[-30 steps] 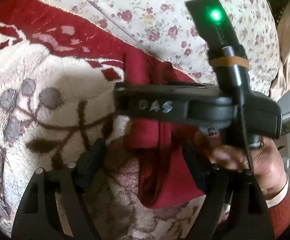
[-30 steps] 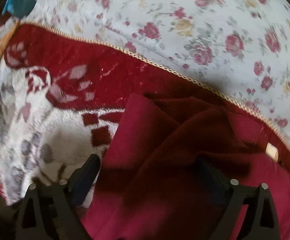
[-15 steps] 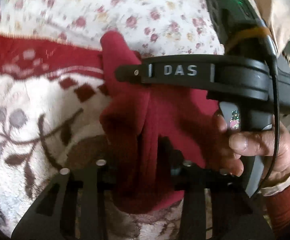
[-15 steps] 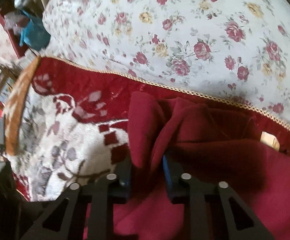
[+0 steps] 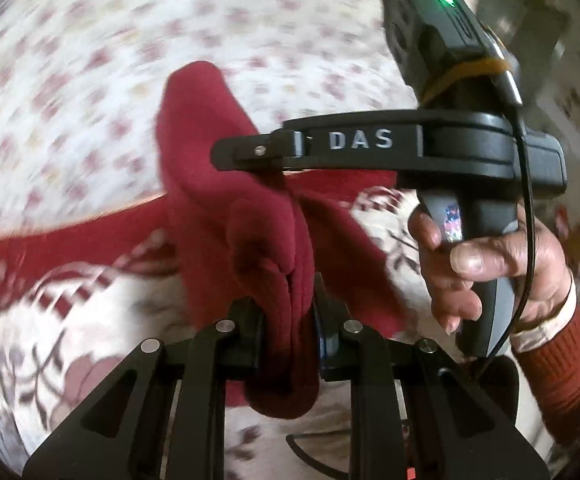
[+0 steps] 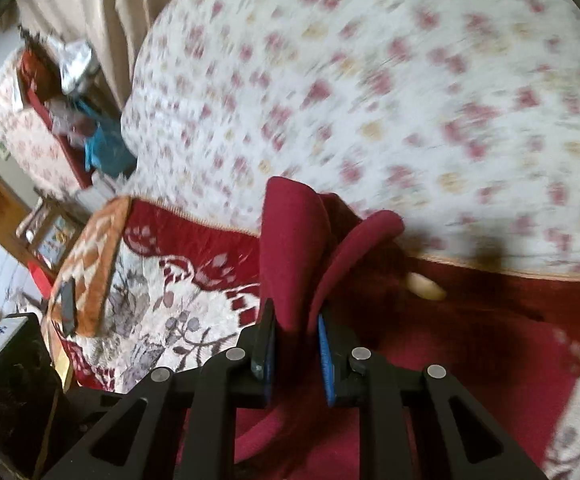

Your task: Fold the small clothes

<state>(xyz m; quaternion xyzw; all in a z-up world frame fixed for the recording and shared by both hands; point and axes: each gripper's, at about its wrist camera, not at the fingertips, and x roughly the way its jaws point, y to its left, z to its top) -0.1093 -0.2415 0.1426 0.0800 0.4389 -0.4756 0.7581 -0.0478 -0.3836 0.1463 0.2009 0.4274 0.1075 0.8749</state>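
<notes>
A dark red small garment [image 5: 218, 184] is bunched and lifted above a patterned cream-and-red blanket [image 5: 70, 320]. My left gripper [image 5: 286, 312] is shut on a thick fold of it. My right gripper [image 6: 294, 332] is shut on another fold of the same garment [image 6: 290, 248], which stands up between its blue-padded fingers. In the left wrist view the right gripper [image 5: 250, 156] reaches in from the right, its fingers pinching the cloth just above my left gripper. The rest of the garment [image 6: 430, 352] trails down to the right.
A white floral bedsheet [image 6: 370, 80] lies beyond the blanket's red border [image 6: 194, 240]. A cluttered chair with a blue bag [image 6: 102, 152] stands at far left. The hand [image 5: 490, 256] holding the right gripper is at right.
Both grippers went from open to shut on the red garment and have lifted it off the blanket. The views have tilted up and the background is blurred by motion.
</notes>
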